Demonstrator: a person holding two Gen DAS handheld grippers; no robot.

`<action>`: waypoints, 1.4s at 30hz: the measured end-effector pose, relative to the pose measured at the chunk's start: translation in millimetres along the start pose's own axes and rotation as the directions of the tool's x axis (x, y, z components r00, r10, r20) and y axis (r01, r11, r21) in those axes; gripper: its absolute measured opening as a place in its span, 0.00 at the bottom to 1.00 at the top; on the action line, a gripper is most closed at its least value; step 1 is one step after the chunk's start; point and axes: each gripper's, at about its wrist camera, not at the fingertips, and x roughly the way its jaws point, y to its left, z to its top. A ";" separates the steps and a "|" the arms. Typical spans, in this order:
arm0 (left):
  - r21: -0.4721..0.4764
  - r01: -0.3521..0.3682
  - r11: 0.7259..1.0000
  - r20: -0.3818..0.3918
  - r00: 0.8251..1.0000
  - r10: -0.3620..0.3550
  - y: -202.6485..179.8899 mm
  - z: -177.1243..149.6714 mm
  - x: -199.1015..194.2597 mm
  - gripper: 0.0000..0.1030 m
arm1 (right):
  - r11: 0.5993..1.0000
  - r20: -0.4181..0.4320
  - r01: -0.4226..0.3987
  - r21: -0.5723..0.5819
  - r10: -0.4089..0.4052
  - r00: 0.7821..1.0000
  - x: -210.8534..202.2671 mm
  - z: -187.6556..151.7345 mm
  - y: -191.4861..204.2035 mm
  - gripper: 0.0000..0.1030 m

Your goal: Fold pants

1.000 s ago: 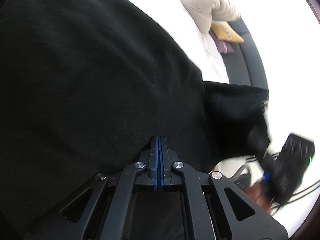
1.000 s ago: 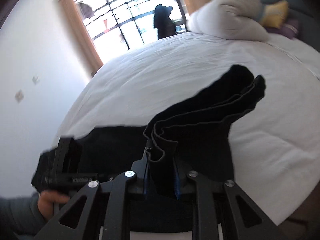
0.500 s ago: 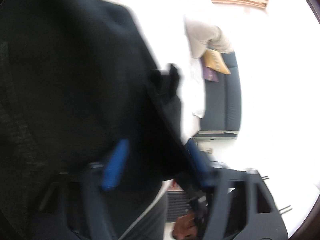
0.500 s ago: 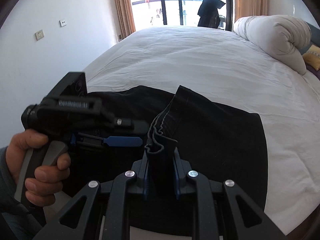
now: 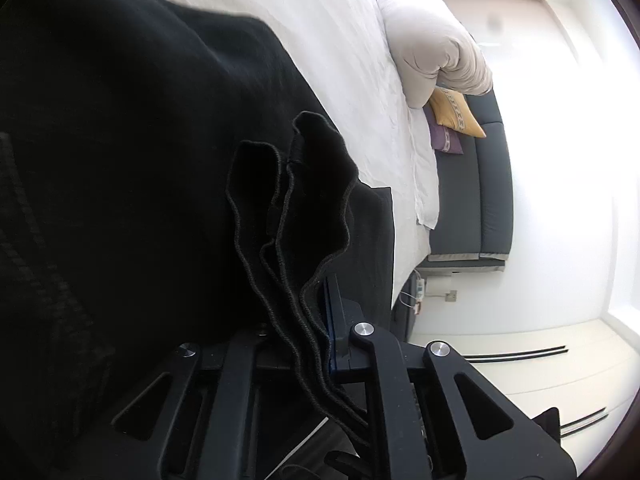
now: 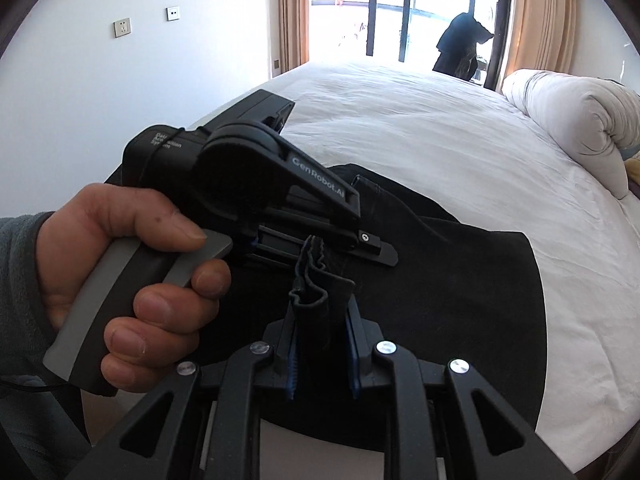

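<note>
Black pants (image 6: pixel 460 280) lie on the white bed (image 6: pixel 440 140), near its front edge. My right gripper (image 6: pixel 322 320) is shut on a bunched stack of hem layers (image 6: pixel 320 296). My left gripper (image 5: pixel 296 312) is shut on the same bunch of layered hems (image 5: pixel 280 220); the cloth hides its left finger. In the right wrist view the left gripper (image 6: pixel 316 256), held by a hand, pinches the fold just beyond my right fingertips. The pants (image 5: pixel 120 140) fill the left of the left wrist view.
A rolled white duvet (image 6: pixel 580 120) lies at the bed's right side. A dark sofa (image 5: pixel 488 200) with yellow and purple cushions (image 5: pixel 454 114) stands beside the bed. A window with curtains (image 6: pixel 400 8) is beyond the bed. The bed edge is close below the grippers.
The left gripper opened, moved over to the right gripper and closed on the same bunched hems. The pants' raised end has come down onto the bed.
</note>
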 end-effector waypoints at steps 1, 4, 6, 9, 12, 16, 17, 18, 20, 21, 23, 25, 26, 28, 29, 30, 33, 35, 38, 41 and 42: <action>0.015 -0.014 1.000 0.009 1.000 0.014 -0.9 -0.9 -6.3 0.06 | 1.000 0.000 -0.006 -0.005 0.006 1.000 -0.4 -0.1 2.5 0.20; 0.040 -0.049 0.998 0.033 0.998 0.048 -5.1 -3.5 -19.3 0.06 | 1.000 0.004 -0.019 -0.021 0.019 1.000 1.7 4.3 13.0 0.20; 0.058 -0.079 0.995 0.048 0.996 0.077 -6.7 -2.4 -27.5 0.06 | 0.999 0.007 -0.029 -0.033 0.030 1.000 2.2 5.4 18.1 0.20; 0.076 -0.140 0.987 0.061 0.989 0.136 -4.3 -3.2 -35.8 0.06 | 0.998 -0.002 -0.047 -0.048 0.047 0.999 5.9 3.2 30.8 0.20; 0.078 -0.190 0.979 0.053 0.981 0.186 5.6 -5.0 -34.0 0.07 | 0.997 -0.027 -0.058 -0.055 0.056 0.998 17.0 1.2 38.1 0.20; 0.091 -0.219 0.972 0.038 0.976 0.216 8.0 -6.7 -34.3 0.08 | 0.996 -0.087 -0.081 -0.035 0.078 0.993 37.7 -8.8 36.2 0.21; 0.099 -0.234 0.967 0.032 0.972 0.232 9.4 -7.2 -38.3 0.08 | 0.996 -0.095 -0.083 -0.029 0.080 0.992 41.1 -10.9 33.4 0.22; 0.105 -0.257 0.961 0.033 0.966 0.255 2.7 -1.1 -33.9 0.09 | 0.996 -0.102 -0.085 -0.018 0.083 0.991 43.0 -13.8 30.8 0.23; 0.130 -0.323 0.937 0.062 0.946 0.317 -5.7 -3.2 -45.6 0.12 | 0.995 -0.122 -0.100 0.004 0.100 0.987 45.9 -19.3 24.6 0.23; 0.140 -0.353 0.925 0.081 0.935 0.344 -8.1 -3.7 -52.5 0.13 | 0.994 -0.125 -0.110 0.012 0.111 0.986 45.2 -22.1 21.2 0.27; 0.148 -0.428 0.892 0.144 0.901 0.408 -16.4 -4.2 -71.2 0.13 | 0.988 -0.140 -0.154 0.025 0.156 0.978 44.4 -27.1 14.9 0.37; 0.149 -0.506 0.850 0.218 0.855 0.471 -24.5 -2.6 -86.9 0.13 | 0.977 -0.151 -0.212 0.037 0.215 0.965 40.8 -31.5 10.5 0.51; 0.153 -0.512 0.845 0.241 0.849 0.471 -30.4 -1.7 -92.2 0.13 | 0.968 -0.152 -0.246 0.042 0.249 0.956 37.3 -32.9 8.6 0.57; 0.196 -0.496 0.846 0.279 0.855 0.436 -47.9 -4.2 -96.5 0.13 | 0.947 -0.152 -0.315 0.068 0.322 0.934 27.6 -33.9 0.8 0.57; 0.244 -0.461 0.853 0.284 0.875 0.392 -59.8 -6.0 -93.0 0.13 | 0.931 -0.135 -0.353 0.088 0.363 0.922 19.0 -34.4 -5.1 0.57; 0.287 -0.421 0.861 0.281 0.896 0.344 -70.1 -6.2 -87.0 0.13 | 0.918 -0.097 -0.381 0.110 0.391 0.915 8.3 -34.1 -14.6 0.57; 0.379 -0.332 0.864 0.249 0.936 0.250 -87.6 -5.7 -49.6 0.13 | 0.891 0.025 -0.382 0.245 0.388 0.921 -10.2 -30.4 -65.3 0.57; 0.383 -0.314 0.869 0.201 0.946 0.253 -83.4 -1.5 -16.5 0.13 | 0.840 0.105 -0.386 0.382 0.376 0.921 -7.7 -28.7 -111.0 0.57; 0.406 -0.359 0.840 0.140 0.933 0.331 -68.4 -3.9 20.1 0.13 | 0.691 0.208 -0.458 0.559 0.418 0.885 15.5 -27.4 -170.2 0.57; 0.393 -0.344 0.852 0.127 0.939 0.320 -31.1 -15.0 22.3 0.12 | 0.519 0.255 -0.537 0.665 0.519 0.816 60.9 -27.4 -210.0 0.57; 0.375 -0.316 0.872 0.125 0.949 0.290 -23.6 -16.7 17.3 0.12 | 0.507 0.212 -0.491 0.708 0.511 0.833 79.5 -28.4 -219.9 0.54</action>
